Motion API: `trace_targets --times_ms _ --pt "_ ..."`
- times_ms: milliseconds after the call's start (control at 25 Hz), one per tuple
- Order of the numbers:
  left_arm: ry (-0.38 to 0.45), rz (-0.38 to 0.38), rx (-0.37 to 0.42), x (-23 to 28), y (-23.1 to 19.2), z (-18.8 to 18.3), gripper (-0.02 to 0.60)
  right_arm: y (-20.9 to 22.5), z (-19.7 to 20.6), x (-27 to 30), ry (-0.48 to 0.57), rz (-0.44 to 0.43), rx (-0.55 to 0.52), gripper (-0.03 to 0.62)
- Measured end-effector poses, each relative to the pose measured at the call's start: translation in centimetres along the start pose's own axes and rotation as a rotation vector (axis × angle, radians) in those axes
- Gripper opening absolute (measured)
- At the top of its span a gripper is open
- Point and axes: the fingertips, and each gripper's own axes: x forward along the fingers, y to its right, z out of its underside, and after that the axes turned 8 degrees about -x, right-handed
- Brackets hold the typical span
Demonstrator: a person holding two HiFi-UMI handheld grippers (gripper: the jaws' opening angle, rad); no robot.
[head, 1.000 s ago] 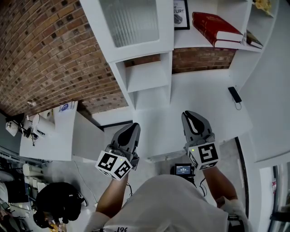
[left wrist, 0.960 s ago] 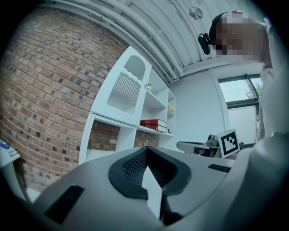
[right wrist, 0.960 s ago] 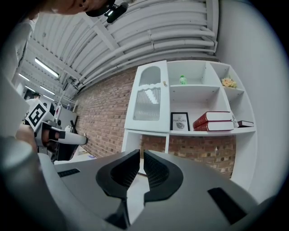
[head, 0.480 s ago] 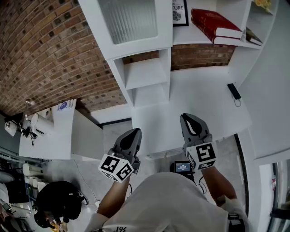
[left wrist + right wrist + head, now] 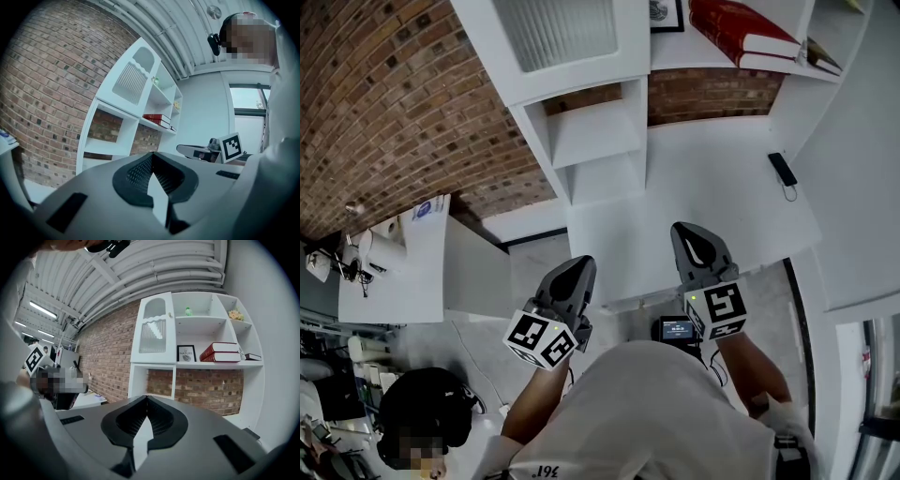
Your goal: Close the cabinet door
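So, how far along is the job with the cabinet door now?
Done, as far as I can see: the door sits flush with its frame, closed. In hand: nothing. The left gripper and the right gripper are both shut and empty, away from the cabinet and touching nothing. Left to do: nothing that shows here.

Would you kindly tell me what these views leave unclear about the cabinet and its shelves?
1. Behind the cabinet door: ribbed glass hides the contents; the head view's top edge crops it.
2. Green item and yellowish item on the top shelves: too small to name, right gripper view.
3. Black device on the desk: too small to identify, head view.
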Motion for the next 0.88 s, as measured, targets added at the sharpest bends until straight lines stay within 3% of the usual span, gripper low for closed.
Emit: trace_targets --times_ms 280,880 --pt "0.014 -0.014 -0.008 0.6 0.2 -0.9 0.008 0.9 -1.0 0.5 0.021 -0.006 0.01 0.028" --pt "-0.044 0.013 -0.018 0.7 1.5 1.2 0.008 0.4 0.6 -0.5 -0.008 -0.012 0.03 0.026"
